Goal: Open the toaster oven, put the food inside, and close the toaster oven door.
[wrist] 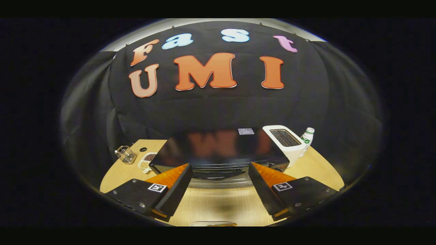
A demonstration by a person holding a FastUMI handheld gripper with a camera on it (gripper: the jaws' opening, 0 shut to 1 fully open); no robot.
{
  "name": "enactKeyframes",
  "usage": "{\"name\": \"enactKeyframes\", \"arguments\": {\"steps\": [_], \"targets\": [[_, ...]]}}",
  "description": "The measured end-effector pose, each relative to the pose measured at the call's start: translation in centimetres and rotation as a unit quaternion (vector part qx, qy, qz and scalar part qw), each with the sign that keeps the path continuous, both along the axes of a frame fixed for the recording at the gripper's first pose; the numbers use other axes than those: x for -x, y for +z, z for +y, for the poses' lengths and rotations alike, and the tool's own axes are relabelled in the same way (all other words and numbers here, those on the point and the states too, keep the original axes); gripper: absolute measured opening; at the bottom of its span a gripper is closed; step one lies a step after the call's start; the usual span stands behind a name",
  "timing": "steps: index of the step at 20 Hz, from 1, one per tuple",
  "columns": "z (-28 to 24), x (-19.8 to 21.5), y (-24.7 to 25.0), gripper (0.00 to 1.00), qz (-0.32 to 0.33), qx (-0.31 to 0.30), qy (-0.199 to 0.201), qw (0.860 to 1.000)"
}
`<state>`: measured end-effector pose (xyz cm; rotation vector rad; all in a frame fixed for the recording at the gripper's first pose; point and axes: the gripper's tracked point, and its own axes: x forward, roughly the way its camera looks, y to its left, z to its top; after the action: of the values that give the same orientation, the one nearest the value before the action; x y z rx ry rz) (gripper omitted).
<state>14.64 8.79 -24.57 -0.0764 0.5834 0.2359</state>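
While the gripper (220,172) hangs spread wide and holding nothing, the toaster oven (218,153) sits just ahead on the wooden table (218,204), door apparently closed, so opening it looks the step in hand, reaching for the front handle.

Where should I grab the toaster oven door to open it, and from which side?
Likely grip the handle bar across the top front of the toaster oven, coming straight in from the front. It runs crosswise just ahead of the open hand-held gripper, so its fingers would need turning to close over it.
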Motion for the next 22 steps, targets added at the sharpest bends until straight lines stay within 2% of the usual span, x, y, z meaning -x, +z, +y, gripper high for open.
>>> {"name": "enactKeyframes", "arguments": {"steps": [4, 7, 12, 22], "targets": [[1.3, -0.7, -2.4, 0.97, 0.023, 0.015, 0.014, 1.000], [1.6, -1.3, -3.6, 0.98, 0.042, 0.019, 0.005, 0.999], [2.0, -1.8, -4.0, 0.98, 0.042, 0.022, 0.012, 0.999], [1.2, 1.3, -3.9, 0.99, 0.040, 0.019, -0.016, 0.999]]}}
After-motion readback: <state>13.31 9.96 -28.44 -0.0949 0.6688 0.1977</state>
